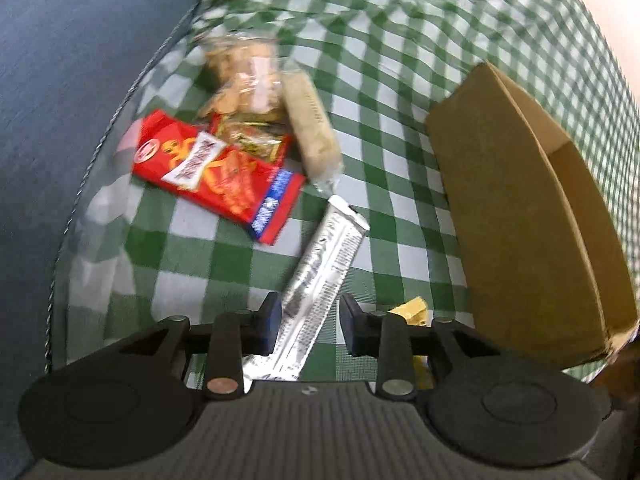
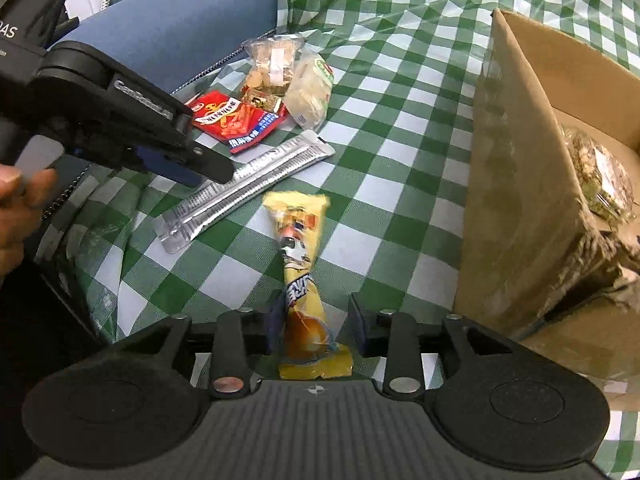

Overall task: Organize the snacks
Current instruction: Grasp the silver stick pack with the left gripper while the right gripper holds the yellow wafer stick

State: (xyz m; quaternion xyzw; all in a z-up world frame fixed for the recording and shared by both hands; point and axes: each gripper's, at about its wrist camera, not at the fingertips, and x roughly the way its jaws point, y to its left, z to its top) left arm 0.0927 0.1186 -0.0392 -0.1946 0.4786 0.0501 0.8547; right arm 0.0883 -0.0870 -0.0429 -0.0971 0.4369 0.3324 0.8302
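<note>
L gripper [image 1: 308,322] jaws apart, silver sachet [image 1: 320,280] lying between its fingers w/ gaps both sides, not pinched. R gripper [image 2: 316,322] also parted, yellow snack pack [image 2: 298,272] between the fingers; left pad looks to touch it, right pad clear, so no grip. Ahead-left of R gripper: red packet [image 2: 236,120], clear bag of biscuits [image 2: 272,66], pale wrapped roll [image 2: 310,90]. Cardboard box [image 2: 516,184] to its right on green check cloth [image 2: 400,120], one bagged snack [image 2: 600,172] inside.
</note>
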